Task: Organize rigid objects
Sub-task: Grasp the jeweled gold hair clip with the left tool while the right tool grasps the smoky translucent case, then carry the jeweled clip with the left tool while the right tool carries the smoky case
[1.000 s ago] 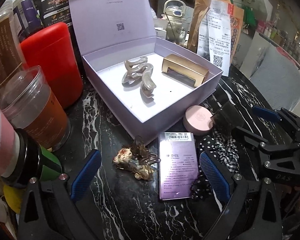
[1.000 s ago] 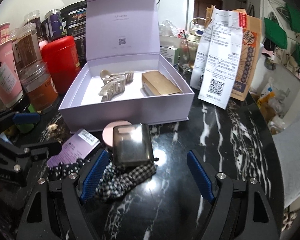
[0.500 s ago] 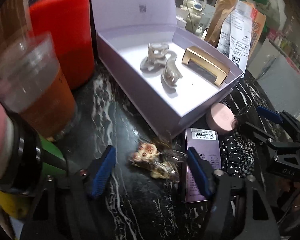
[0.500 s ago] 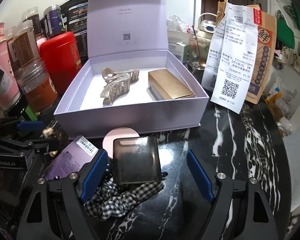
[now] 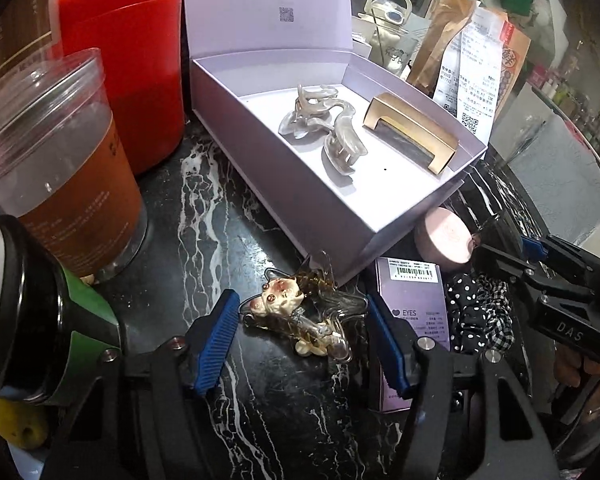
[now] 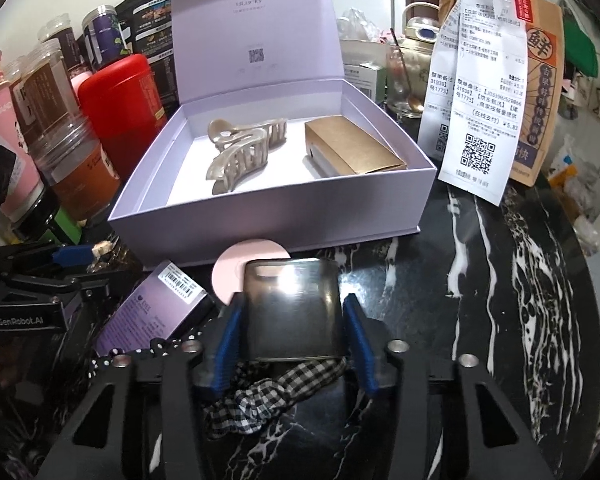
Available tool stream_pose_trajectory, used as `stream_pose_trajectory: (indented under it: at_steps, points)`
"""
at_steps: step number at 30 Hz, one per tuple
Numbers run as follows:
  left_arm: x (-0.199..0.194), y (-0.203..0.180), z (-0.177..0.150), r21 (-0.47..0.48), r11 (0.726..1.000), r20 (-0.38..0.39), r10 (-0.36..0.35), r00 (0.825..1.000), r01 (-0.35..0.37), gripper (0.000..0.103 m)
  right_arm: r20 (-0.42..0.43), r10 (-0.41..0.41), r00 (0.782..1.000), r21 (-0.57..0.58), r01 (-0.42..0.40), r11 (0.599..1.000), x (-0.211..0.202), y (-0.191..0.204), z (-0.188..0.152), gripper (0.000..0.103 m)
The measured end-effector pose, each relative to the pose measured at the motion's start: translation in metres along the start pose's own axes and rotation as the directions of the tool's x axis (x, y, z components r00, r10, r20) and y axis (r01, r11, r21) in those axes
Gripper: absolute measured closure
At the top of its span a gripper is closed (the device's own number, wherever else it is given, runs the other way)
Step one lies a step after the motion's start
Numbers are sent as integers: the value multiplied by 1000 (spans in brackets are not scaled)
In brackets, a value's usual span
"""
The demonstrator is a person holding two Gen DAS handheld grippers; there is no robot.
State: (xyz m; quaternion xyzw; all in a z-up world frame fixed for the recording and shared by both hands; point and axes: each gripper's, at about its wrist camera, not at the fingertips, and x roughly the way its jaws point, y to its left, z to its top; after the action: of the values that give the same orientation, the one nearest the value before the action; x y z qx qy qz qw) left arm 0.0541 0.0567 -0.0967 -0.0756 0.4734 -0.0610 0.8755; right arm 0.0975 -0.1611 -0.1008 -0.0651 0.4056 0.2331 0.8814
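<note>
Pick-up step: right claw (image 6: 291, 322), just closing, pinches smoky clip (image 6: 290, 312); left claw (image 5: 300, 330), also closing, brackets amber clip (image 5: 300, 316), contact unclear. Next: lift into lilac box (image 6: 260, 220).

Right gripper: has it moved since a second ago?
Yes. The right gripper has advanced toward the lilac box, and its jaws have just been closing; the pads now press both sides of the smoky clip, which earlier sat ahead of the open jaws.

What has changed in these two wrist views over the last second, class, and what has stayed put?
Both jaws have just been closing. The right hand-held gripper now presses its pads on the smoky clip. The left hand-held gripper has narrowed around the ornate hair clip, pads seemingly just short of it. The lilac box, beige claw clip and gold box stayed put.
</note>
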Motion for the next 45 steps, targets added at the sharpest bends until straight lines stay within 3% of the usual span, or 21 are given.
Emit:
stream_pose_trajectory:
  at_steps: [18, 45]
  points:
    - [-30, -7, -28, 20, 1000, 31, 5, 1000, -5, 39, 11, -26, 1000, -26, 26, 999, -25, 14, -11, 58]
    - [-79, -55, -33, 71, 997, 122, -9, 992, 0, 39, 65, -32, 997, -19, 33, 999, -89, 20, -48, 58]
